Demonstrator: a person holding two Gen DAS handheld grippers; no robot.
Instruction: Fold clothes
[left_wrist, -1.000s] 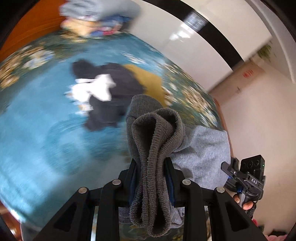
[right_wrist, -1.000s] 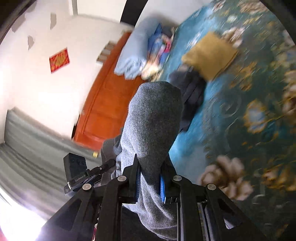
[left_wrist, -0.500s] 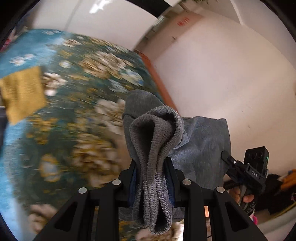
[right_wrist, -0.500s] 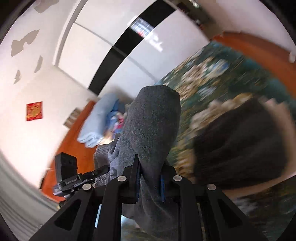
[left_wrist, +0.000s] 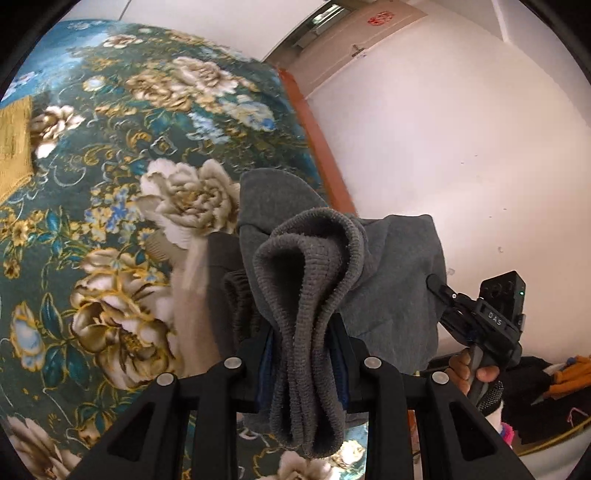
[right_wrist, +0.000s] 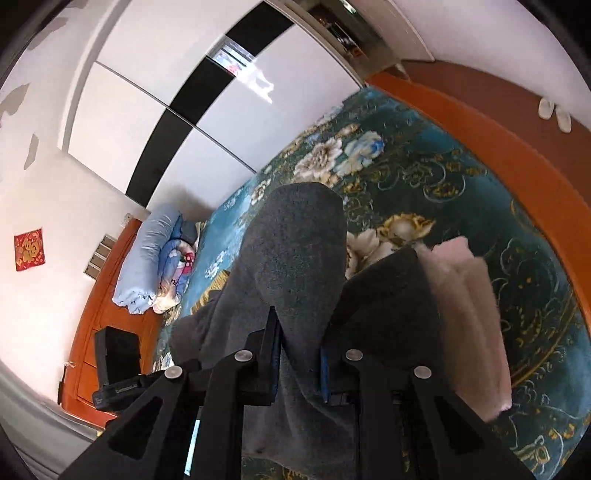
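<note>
Grey cloth of one garment (left_wrist: 306, 310) is clamped in both grippers: its ribbed edge is bunched and pinched tight in the left gripper (left_wrist: 303, 350), and a smooth fold of it is gripped fast in the right gripper (right_wrist: 299, 347), so that the garment is held up above the flowered bedspread (left_wrist: 110, 184). A yellow cloth (left_wrist: 14, 140) is seen at the far left edge of the left view, a dark folded piece (right_wrist: 391, 295) and a pale pink one (right_wrist: 469, 314) lie stacked on the bedspread just right of the right gripper, and rolled blue bedding (right_wrist: 147, 266) is piled by the orange headboard (right_wrist: 99, 306). Fingers of a hand (left_wrist: 480, 373) are seen wrapped round the handle of the right gripper at the right of the left view.
</note>
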